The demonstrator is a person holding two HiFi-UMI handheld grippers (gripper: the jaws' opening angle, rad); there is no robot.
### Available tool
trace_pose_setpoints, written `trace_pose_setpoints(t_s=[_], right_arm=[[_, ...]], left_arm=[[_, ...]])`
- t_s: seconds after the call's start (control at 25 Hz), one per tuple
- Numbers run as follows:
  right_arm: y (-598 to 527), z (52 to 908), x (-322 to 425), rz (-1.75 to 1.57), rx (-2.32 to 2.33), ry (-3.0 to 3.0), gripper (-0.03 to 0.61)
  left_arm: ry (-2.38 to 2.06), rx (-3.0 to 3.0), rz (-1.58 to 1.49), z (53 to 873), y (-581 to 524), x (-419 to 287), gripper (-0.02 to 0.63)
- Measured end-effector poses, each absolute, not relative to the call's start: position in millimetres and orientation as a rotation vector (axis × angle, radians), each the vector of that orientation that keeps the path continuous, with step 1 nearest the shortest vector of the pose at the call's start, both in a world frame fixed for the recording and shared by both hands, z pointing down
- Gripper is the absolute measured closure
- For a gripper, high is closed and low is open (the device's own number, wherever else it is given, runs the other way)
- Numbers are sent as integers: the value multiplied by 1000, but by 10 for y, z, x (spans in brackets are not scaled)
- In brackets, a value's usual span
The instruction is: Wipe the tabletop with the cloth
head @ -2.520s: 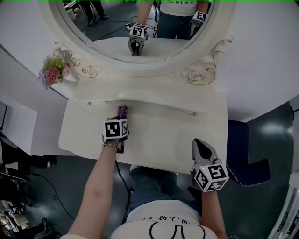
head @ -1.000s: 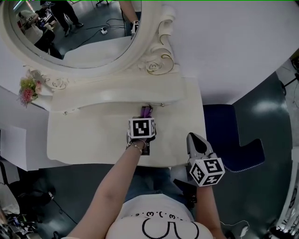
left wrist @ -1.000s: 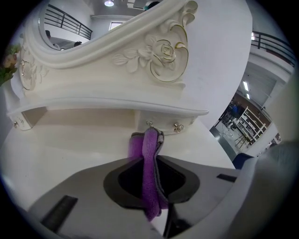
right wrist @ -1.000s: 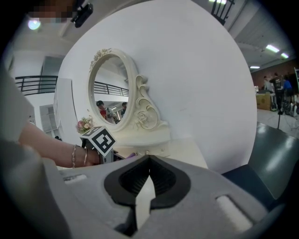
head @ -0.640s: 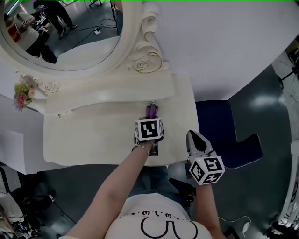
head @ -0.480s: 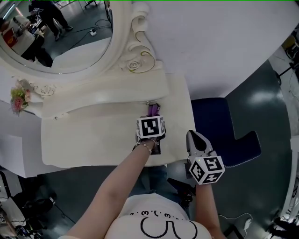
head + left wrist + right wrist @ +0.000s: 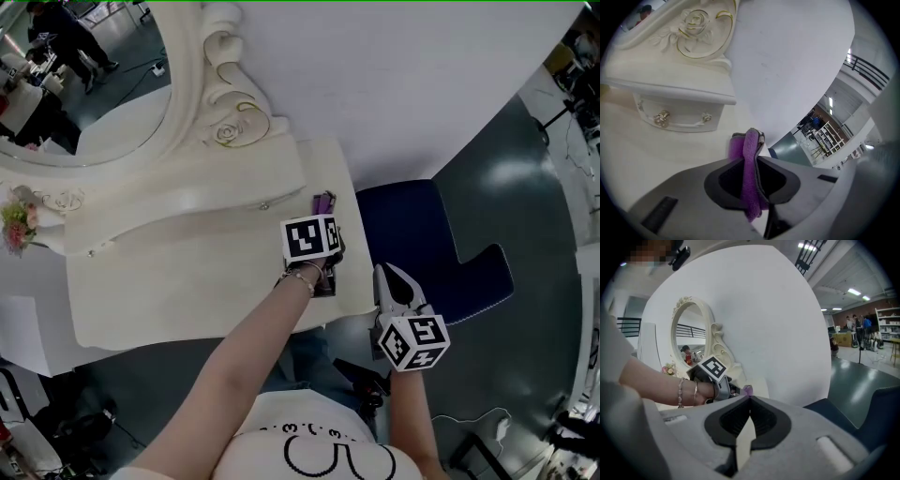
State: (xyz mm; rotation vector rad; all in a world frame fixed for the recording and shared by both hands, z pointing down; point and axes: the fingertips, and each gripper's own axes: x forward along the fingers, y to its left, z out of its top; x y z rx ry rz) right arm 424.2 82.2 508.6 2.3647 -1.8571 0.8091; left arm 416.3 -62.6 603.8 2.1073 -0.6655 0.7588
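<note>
A purple cloth [image 7: 323,201] is clamped in my left gripper [image 7: 321,214], which is shut on it near the right end of the cream tabletop [image 7: 187,272]. In the left gripper view the cloth [image 7: 751,154] stands folded between the jaws of the left gripper [image 7: 750,161], its tip over the tabletop [image 7: 642,159] close to the right edge. My right gripper [image 7: 385,274] hangs shut and empty off the table's front right corner. The right gripper view shows that gripper [image 7: 750,398] with jaws together, and the cloth [image 7: 747,390] beyond.
A small drawer [image 7: 677,117] with a gold knob sits under the ornate mirror frame [image 7: 225,84] at the back of the table. A blue chair [image 7: 422,234] stands right of the table. A flower posy [image 7: 17,225] sits far left.
My left gripper has slid the cloth rightward along the tabletop, from the middle to near the right edge. The right gripper has stayed by the front right corner.
</note>
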Motion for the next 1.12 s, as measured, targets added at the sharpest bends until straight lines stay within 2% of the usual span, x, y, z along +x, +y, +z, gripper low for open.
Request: trace_pose_setpoints(t_s=[0.32,0.52,0.84,1.12], right_arm=[[968,5165,4364,842,2385,-1805,578],[913,5145,4339,841,2364,-1817,578],[618,5040,4149,814,2318,-1860,578],[338,4881,3755,770,2298,-1900,578]], left_arm=[[-424,2039,637,5981,-344,4721,549],[-196,1989,536,5790,-136,4807,549],[-56,2062,467,5300,-145,4505,549],[-75,2186,398,4871,-420,3888,549]])
